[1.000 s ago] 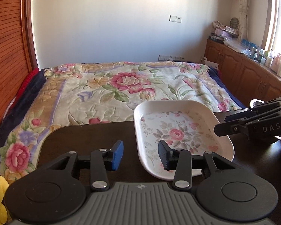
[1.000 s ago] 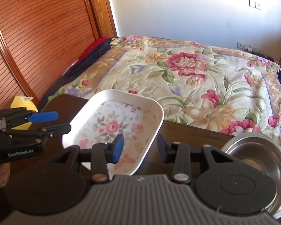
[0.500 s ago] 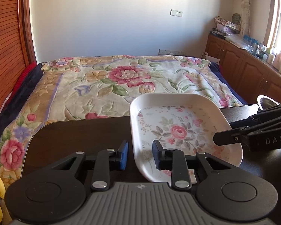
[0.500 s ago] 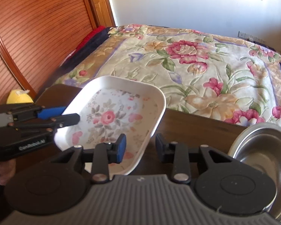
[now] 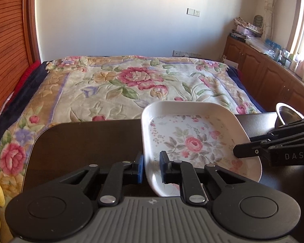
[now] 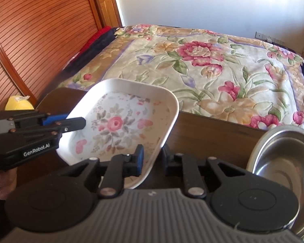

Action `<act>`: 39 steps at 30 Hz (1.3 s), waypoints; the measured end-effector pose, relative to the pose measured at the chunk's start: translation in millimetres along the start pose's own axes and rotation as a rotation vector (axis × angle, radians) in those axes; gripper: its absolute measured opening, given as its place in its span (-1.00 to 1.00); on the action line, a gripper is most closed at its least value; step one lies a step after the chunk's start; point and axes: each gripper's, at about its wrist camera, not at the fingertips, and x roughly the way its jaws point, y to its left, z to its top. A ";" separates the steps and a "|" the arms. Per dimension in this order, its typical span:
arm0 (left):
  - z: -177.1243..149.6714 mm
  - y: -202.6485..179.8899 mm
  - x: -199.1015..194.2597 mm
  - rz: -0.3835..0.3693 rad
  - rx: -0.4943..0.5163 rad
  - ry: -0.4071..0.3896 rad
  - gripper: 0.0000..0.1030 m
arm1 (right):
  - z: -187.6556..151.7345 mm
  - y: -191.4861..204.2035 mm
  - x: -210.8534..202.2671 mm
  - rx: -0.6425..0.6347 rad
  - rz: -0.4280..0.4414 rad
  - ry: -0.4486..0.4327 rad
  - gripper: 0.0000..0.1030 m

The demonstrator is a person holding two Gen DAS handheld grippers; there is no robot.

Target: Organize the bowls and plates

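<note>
A white rectangular plate with a rose pattern (image 5: 192, 141) is held tilted above the dark table (image 5: 87, 141). My left gripper (image 5: 151, 169) is shut on the plate's left rim. My right gripper (image 6: 153, 159) is shut on its right rim; the plate also shows in the right wrist view (image 6: 119, 125). Each gripper shows in the other's view, the right one (image 5: 277, 147) and the left one (image 6: 36, 129). A steel bowl (image 6: 281, 160) stands on the table to the right of the plate, also in the left wrist view (image 5: 285, 115).
A bed with a floral blanket (image 5: 131, 85) lies just beyond the table's far edge. A yellow soft toy (image 6: 18, 103) sits left of the table. A slatted wooden wardrobe (image 6: 30, 30) stands at the left, wooden cabinets (image 5: 269, 81) at the right.
Both grippers have closed from open onto the plate's opposite rims. The plate has tipped up and risen off the table.
</note>
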 end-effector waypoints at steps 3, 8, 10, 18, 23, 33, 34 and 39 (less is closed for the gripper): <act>-3.5 0.5 -7.5 -0.006 -0.006 0.001 -0.66 | -2.4 0.4 -2.5 -0.003 0.011 0.008 -0.62; -7.7 -1.5 -21.9 -0.010 -0.005 -0.009 -0.66 | -7.2 4.7 -8.8 -0.005 0.016 -0.003 -0.62; -10.3 -2.1 -25.3 -0.008 -0.003 -0.008 -0.66 | -8.7 5.3 -11.9 -0.002 0.021 -0.008 -0.62; -15.5 -6.1 -42.0 -0.003 0.005 -0.020 -0.66 | -17.5 10.9 -23.0 -0.007 0.029 -0.020 -0.62; -15.1 -11.8 -61.3 0.001 0.020 -0.045 -0.66 | -20.5 12.8 -34.2 -0.002 0.039 -0.034 -0.62; -18.7 -32.6 -104.6 0.005 0.036 -0.106 -0.66 | -29.1 13.3 -69.9 -0.002 0.057 -0.098 -0.62; -20.1 -34.6 -108.6 0.006 0.037 -0.110 -0.66 | -30.5 13.7 -74.3 -0.004 0.058 -0.106 -0.62; -29.5 -44.9 -130.1 0.007 0.044 -0.138 -0.66 | -38.5 15.4 -92.9 -0.011 0.059 -0.132 -0.62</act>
